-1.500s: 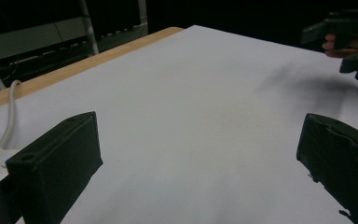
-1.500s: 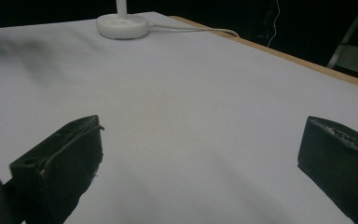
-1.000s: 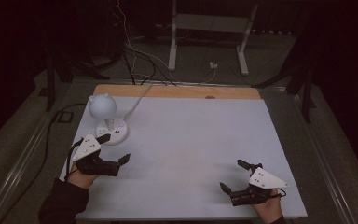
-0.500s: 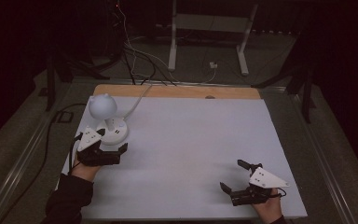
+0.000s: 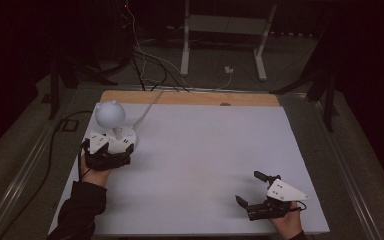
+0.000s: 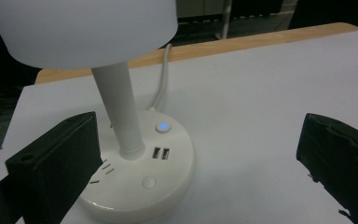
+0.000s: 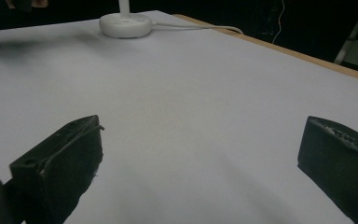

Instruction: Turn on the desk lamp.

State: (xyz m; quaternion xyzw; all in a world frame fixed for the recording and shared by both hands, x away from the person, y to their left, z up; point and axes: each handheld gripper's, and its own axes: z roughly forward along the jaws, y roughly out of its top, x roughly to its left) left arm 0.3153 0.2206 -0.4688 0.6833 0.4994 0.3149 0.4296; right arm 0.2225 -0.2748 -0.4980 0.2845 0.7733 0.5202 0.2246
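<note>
A white table lamp (image 5: 111,115) with a round shade stands at the table's left. Its round base (image 6: 144,179) carries a blue-lit button (image 6: 162,126), two USB ports (image 6: 161,153) and a second round button. My left gripper (image 5: 114,148) sits right at the near side of the base. It is open (image 6: 196,140), with its left jaw beside the stem (image 6: 121,112) over the base and its right jaw out over bare table. My right gripper (image 5: 249,188) rests near the front right, open (image 7: 200,130) and holding nothing. The lamp base (image 7: 125,23) lies far off in the right gripper view.
The white tabletop (image 5: 205,145) ends in a wooden strip (image 5: 190,98) at the far edge. The lamp's white cable (image 5: 147,107) runs off over that edge. Behind the table are floor cables and a desk frame (image 5: 225,30).
My left gripper has moved forward and a little right, up to the lamp base. The right gripper has stayed where it was.
</note>
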